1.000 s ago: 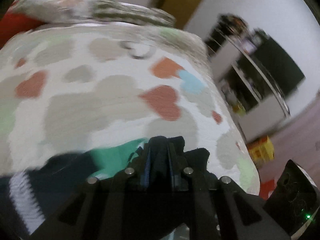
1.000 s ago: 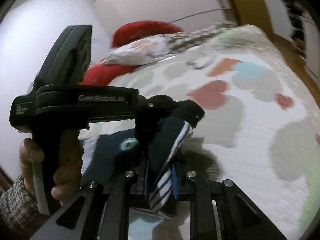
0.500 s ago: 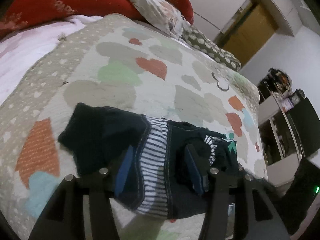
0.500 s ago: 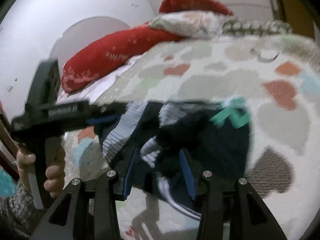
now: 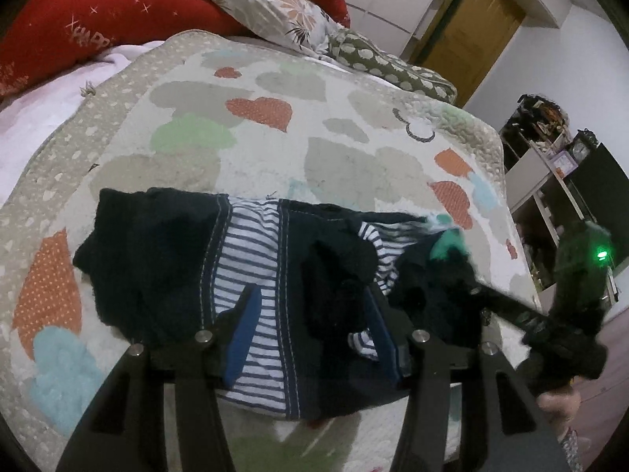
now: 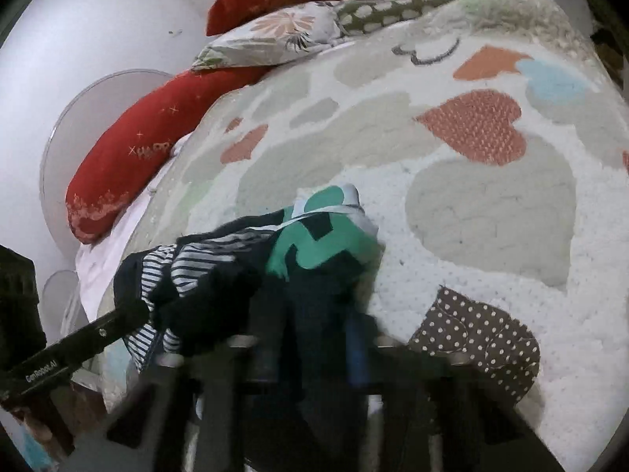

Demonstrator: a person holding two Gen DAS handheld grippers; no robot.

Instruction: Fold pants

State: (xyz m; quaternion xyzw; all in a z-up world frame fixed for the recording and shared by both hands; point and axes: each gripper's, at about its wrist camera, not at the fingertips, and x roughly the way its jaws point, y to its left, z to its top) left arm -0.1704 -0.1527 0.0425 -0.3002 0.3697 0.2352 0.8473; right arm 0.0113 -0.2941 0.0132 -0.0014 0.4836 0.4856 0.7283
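Note:
Dark navy pants (image 5: 165, 259) with a white striped panel lie spread across the heart-patterned quilt (image 5: 275, 157). My left gripper (image 5: 310, 314) hovers over the middle of the pants, jaws open, with the blue pads apart above the stripes. In the right wrist view the pants (image 6: 220, 275) bunch up near a green patch (image 6: 318, 236). My right gripper (image 6: 314, 350) is blurred, and its jaws are closing on the dark cloth just below that patch. The cloth fills the gap between them. The left gripper's black finger (image 6: 78, 350) reaches in from the left.
Red pillows (image 5: 98, 19), a floral pillow (image 5: 283, 11) and a dotted pillow (image 5: 393, 67) line the head of the bed. The bed's edge falls away on the right toward shelves (image 5: 550, 157) and a wooden door (image 5: 471, 23). A brown dotted patch (image 6: 479, 346) marks the near quilt.
My left gripper let go of the pants and now stands open over them. The pants dropped flat onto the quilt. My right gripper opened, then narrowed again on the cloth near the green patch.

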